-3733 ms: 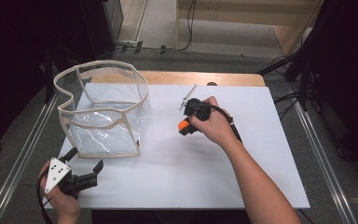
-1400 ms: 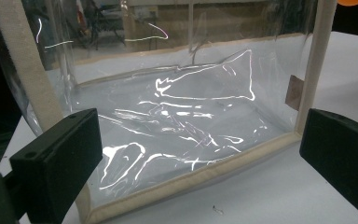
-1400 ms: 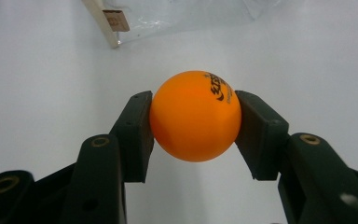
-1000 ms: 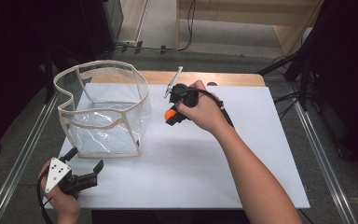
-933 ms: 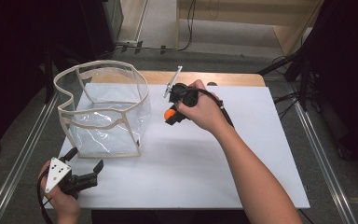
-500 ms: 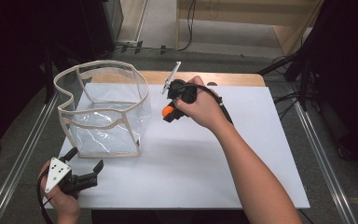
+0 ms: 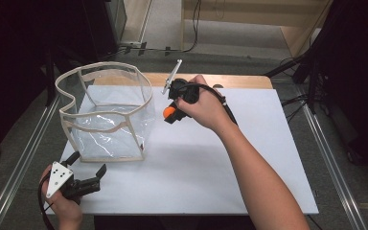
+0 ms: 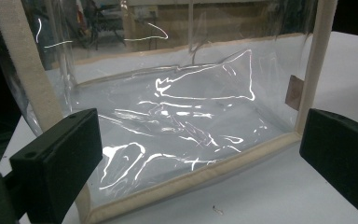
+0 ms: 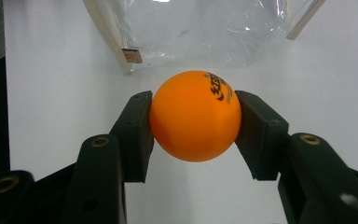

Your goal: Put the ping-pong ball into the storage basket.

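Observation:
An orange ping-pong ball (image 9: 195,115) with black print is clamped between the two black jaws of my right gripper (image 9: 193,135). In the high view the ball (image 7: 168,111) hangs above the white table top, just right of a clear plastic bag (image 7: 106,115) with cream fabric trim that stands open at the left. My left gripper (image 7: 87,168) rests at the table's front left corner, open and holding nothing. Its own view looks straight at the bag's near wall (image 8: 186,121), close in front of the jaws.
A white sheet (image 7: 211,158) covers the wooden table (image 7: 239,80). Metal rails (image 7: 24,153) run along both sides. Beyond the far edge lie floor and cables. A small brown tag (image 8: 292,92) sits on the bag's corner seam.
My right gripper has carried the ball left and a little toward the far side, closer to the bag's upper right rim. The left gripper has stayed put.

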Tool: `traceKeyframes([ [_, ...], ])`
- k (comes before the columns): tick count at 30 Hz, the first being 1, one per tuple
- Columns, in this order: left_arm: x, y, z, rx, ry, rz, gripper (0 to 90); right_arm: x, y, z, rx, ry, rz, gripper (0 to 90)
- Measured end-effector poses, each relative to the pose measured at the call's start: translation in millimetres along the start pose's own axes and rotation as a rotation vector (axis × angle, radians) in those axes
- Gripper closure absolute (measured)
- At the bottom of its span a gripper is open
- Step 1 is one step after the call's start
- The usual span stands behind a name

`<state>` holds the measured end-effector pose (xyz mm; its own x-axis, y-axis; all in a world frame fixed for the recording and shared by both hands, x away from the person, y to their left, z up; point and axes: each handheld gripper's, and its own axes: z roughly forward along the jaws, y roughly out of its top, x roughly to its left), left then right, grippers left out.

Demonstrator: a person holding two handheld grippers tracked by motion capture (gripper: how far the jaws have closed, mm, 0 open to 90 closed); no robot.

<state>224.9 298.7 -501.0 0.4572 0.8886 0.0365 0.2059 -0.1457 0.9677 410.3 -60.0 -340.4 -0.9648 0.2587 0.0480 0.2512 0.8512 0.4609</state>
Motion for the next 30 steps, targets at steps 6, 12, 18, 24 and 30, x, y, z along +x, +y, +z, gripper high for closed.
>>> traceKeyframes([
  [6,0.0,0.0,0.0,0.001,0.000,-0.001,0.0,0.7,4.4,-2.7,-0.002,-0.004,-0.008,47.8],
  [12,0.0,0.1,0.1,0.001,0.000,-0.001,0.0,1.6,9.0,-6.6,-0.005,-0.008,-0.015,47.8],
  [18,0.1,0.0,0.1,0.002,0.000,0.000,0.0,2.1,13.4,-9.3,-0.009,-0.010,-0.025,47.8],
  [24,0.1,0.0,0.1,0.002,0.001,0.000,0.0,2.7,18.6,-13.6,-0.005,-0.016,-0.030,47.8],
  [30,0.1,0.1,0.1,0.002,0.001,-0.001,0.0,2.8,23.6,-19.3,-0.013,-0.018,-0.037,47.8],
])
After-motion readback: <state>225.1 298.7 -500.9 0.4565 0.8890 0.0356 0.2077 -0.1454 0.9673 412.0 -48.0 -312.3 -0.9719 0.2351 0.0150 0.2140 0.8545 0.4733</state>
